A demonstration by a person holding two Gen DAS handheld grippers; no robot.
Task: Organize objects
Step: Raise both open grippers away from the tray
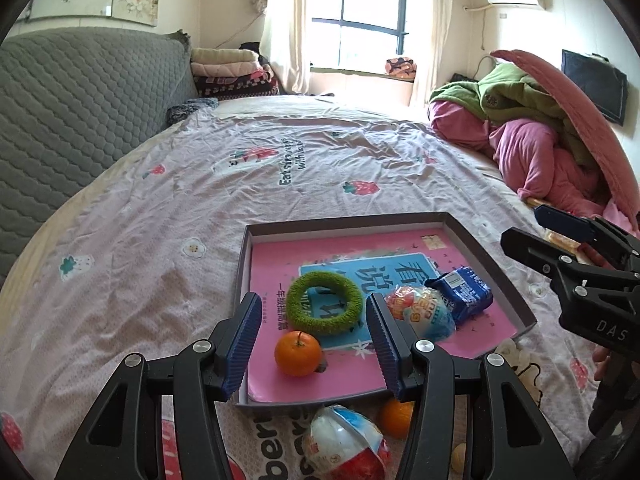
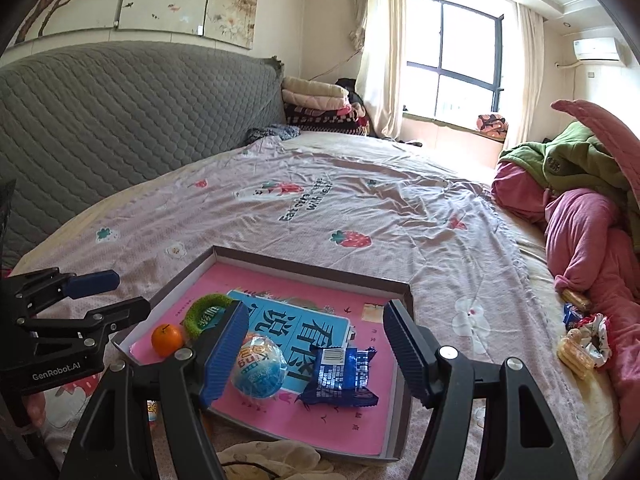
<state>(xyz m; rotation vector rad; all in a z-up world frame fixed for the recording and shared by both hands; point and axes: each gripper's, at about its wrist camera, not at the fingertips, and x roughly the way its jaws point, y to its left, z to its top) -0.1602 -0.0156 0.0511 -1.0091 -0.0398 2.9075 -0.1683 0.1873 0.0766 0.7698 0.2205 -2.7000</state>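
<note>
A shallow grey tray point(image 1: 492, 264) point(image 2: 402, 360) lies on the bed with a pink book inside. On the book rest a green fuzzy ring point(image 1: 325, 303) point(image 2: 204, 311), an orange point(image 1: 298, 353) point(image 2: 167, 339), a blue-topped egg toy point(image 1: 424, 312) point(image 2: 258, 368) and a blue snack packet point(image 1: 464, 292) point(image 2: 340, 376). My left gripper point(image 1: 310, 340) hangs open above the tray's near edge, nothing between its fingers. My right gripper point(image 2: 316, 348) is open too, above the egg toy and packet, holding nothing. Each gripper shows at the other view's edge.
Outside the tray, near me, lie a red and white egg toy point(image 1: 344, 444) and a second orange point(image 1: 396, 418). Snack packets point(image 2: 580, 340) sit by the pink and green bedding point(image 2: 580, 208) at right. A grey headboard point(image 2: 120, 120) runs along the left.
</note>
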